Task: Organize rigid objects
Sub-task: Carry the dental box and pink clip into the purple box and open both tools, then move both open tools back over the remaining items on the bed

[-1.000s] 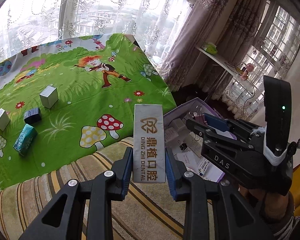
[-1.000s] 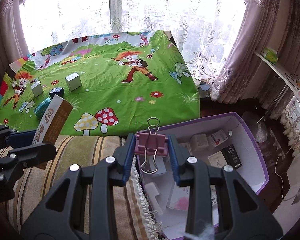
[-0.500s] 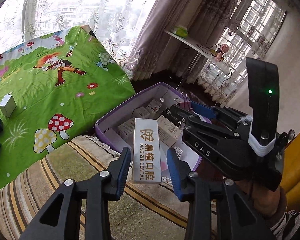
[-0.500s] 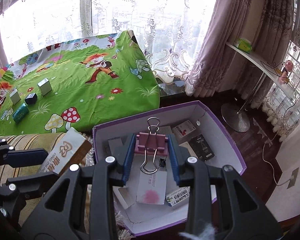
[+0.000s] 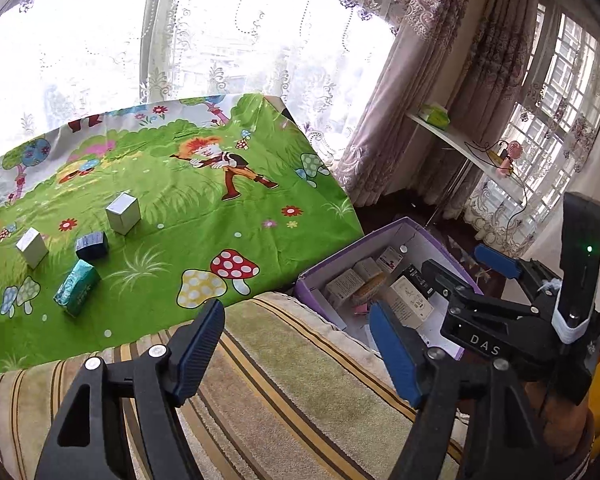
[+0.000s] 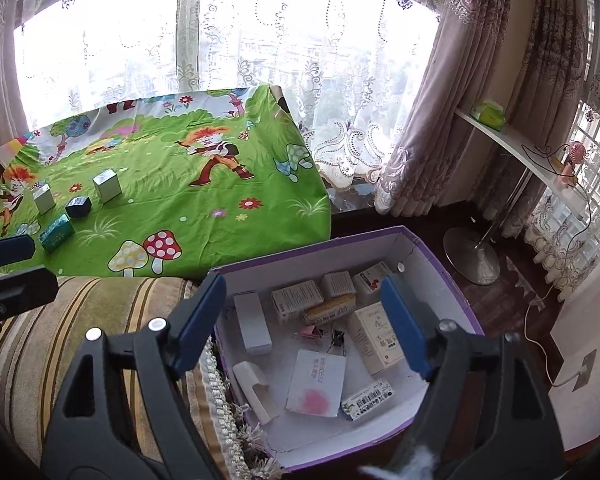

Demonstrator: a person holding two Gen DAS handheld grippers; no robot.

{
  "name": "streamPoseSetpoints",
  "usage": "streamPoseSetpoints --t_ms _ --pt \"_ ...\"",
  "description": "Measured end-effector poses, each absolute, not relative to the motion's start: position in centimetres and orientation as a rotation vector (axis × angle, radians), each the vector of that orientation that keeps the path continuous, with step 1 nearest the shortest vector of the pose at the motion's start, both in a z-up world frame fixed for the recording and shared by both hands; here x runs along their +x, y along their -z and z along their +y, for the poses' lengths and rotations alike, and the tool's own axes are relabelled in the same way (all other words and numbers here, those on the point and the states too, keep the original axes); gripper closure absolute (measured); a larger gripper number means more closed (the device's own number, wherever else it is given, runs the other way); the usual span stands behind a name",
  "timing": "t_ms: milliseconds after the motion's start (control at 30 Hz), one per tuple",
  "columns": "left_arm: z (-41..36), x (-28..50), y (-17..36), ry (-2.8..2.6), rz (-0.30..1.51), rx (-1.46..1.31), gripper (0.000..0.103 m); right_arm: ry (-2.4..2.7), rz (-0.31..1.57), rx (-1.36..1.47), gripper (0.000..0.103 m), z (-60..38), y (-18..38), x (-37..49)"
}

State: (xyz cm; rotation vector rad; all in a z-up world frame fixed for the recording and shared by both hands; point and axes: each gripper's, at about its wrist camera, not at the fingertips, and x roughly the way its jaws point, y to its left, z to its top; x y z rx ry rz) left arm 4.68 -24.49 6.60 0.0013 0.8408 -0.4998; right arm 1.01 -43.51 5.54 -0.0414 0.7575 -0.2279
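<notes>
- Both the left gripper point(image 5: 296, 344) and the right gripper point(image 6: 302, 320) have just been opened wide; nothing is held, so things could drop.
- The pink clip point(image 6: 311, 331) is seen lying inside the purple box point(image 6: 452, 280).
- Four small boxes point(image 5: 123, 213) are left on the green cloth point(image 5: 204, 208), waiting to be gathered.

A room in a home is shown. Tall windows point(image 6: 228, 32) are hung with embroidered lace curtains point(image 6: 340, 80) and heavy patterned drapes point(image 6: 460, 100). A bed or low platform is covered with a green cartoon sheet point(image 6: 204, 216) printed with mushrooms and a child figure. A striped cushion point(image 6: 100, 312) is seen in front of it. A narrow white shelf point(image 6: 512, 148) is fixed by a barred side window, above a dark wooden floor point(image 6: 512, 312).
</notes>
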Motion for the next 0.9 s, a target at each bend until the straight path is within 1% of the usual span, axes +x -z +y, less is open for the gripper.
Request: streamPoseSetpoints --t_ms 200,333,633,900 --pt "-20.7 4.4 -7.2 0.408 0.776 -0.005 0.028 0.195 0.770 -0.069 0.020 -41.8 -5.3 1.7" --pt "-19.1 4.3 -7.5 0.361 0.751 0.048 0.027 0.181 0.764 -0.078 0.020 -40.9 -5.6 2.0" --pt "-13.7 6.0 -7.0 0.293 0.775 -0.028 0.027 0.155 0.770 -0.145 0.020 -38.5 -6.2 3.3" --pt "-9.6 8.1 -7.3 0.242 0.784 -0.018 0.028 0.086 0.781 -0.152 0.020 -37.0 -7.1 5.7"
